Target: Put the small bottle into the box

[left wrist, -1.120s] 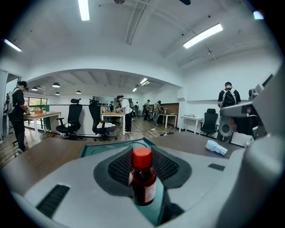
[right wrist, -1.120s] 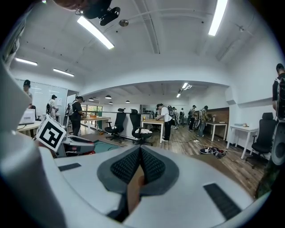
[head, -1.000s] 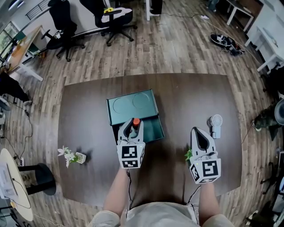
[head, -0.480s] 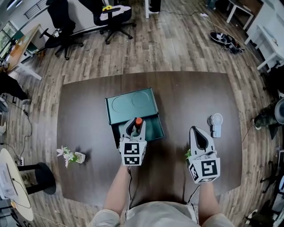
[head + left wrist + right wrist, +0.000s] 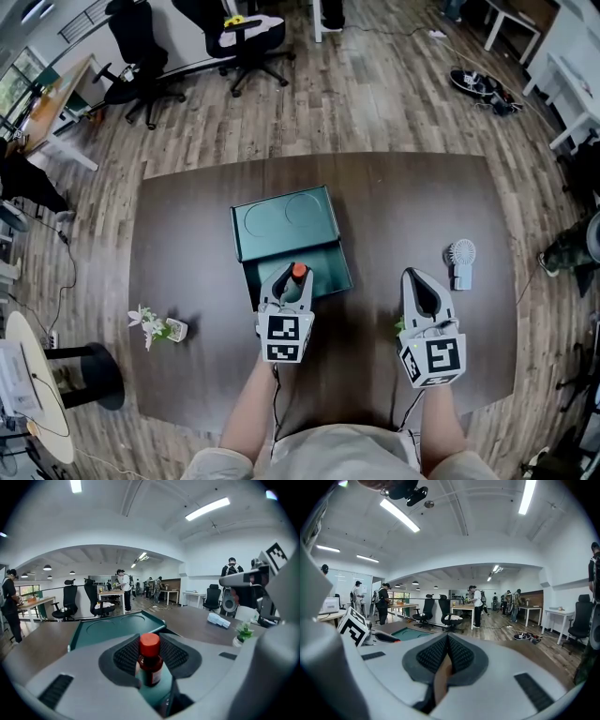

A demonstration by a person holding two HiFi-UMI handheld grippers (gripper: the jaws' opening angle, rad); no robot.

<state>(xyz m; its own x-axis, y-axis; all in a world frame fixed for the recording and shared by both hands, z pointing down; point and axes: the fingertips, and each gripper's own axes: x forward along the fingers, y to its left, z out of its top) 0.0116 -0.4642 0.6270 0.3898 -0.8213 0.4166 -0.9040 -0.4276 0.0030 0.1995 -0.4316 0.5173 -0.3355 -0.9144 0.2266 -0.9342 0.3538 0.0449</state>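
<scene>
A small brown bottle with a red cap stands upright between the pads of my left gripper, which is shut on it. The left gripper view shows the bottle pinched just below its cap in that gripper, with teal surface under it. It hangs over the front part of the open dark green box, whose lid lies flat behind. My right gripper is at the table's right, shut with nothing in it.
A little white fan lies at the right of the brown table. A small potted plant sits at the left, and a green plant beside my right gripper. Office chairs stand on the floor beyond.
My left gripper, still holding the bottle, has shifted slightly right and toward me over the box. The right gripper has stayed put.
</scene>
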